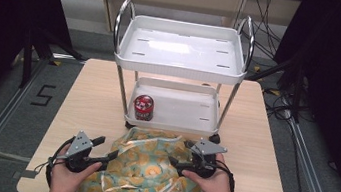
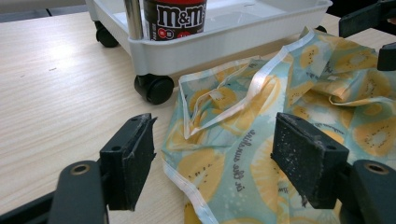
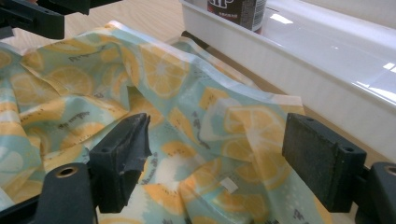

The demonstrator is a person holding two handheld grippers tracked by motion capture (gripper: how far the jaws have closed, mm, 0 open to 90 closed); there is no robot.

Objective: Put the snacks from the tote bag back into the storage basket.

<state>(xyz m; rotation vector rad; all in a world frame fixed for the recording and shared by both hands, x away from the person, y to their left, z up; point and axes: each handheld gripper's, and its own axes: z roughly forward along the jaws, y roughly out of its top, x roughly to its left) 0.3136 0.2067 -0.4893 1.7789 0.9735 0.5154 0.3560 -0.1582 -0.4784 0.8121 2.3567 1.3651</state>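
Two grippers' spread jaws, bag (image 1: 147, 173) between

The bag (image 1: 147, 173) is glossy, crinkled plastic film. The cart (image 1: 182, 47) has shiny white plastic trays and chrome posts — the table (image 1: 93, 90) is matt pale wood.

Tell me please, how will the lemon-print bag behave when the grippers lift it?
The lemon-print bag lies crumpled in soft folds, so it will probably sag and drape, not hold shape. Its glossy surface suggests it may slip between the jaws. It looks thin, so likely light.
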